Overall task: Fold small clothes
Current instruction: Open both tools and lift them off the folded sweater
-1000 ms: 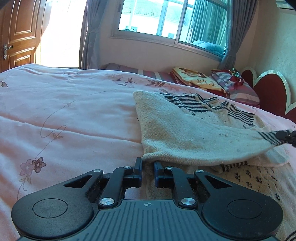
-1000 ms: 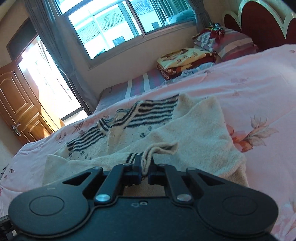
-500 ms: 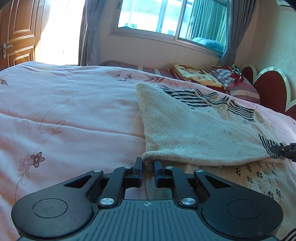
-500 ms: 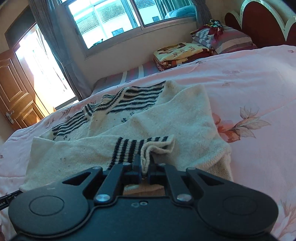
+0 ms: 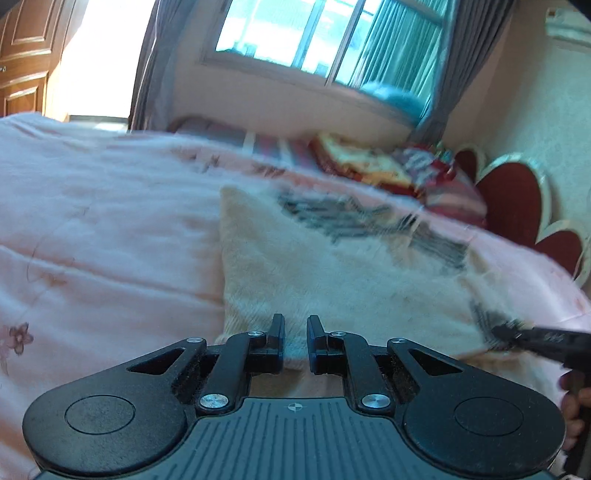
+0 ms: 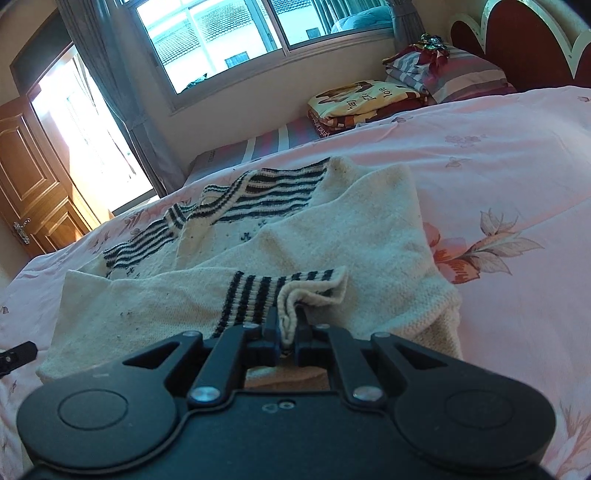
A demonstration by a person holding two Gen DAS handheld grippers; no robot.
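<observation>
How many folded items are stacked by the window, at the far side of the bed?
2 that I can see. A yellow blanket lies on the striped sheet below the window; a striped one sits beside it, against the headboard. More may be hidden behind them.

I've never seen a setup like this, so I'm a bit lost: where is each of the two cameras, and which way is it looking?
Left wrist view: sits on the left tool, looking forward and down across the pink bedspread at the cream sweater; its own two fingers show, and a hand at the right edge.
Right wrist view: sits on the right tool, looking over the sweater toward the window; its fingers pinch the striped cuff.
Shared: sweater, bedspread, window, folded blankets, headboard; each view catches the other tool at its edge.
</observation>
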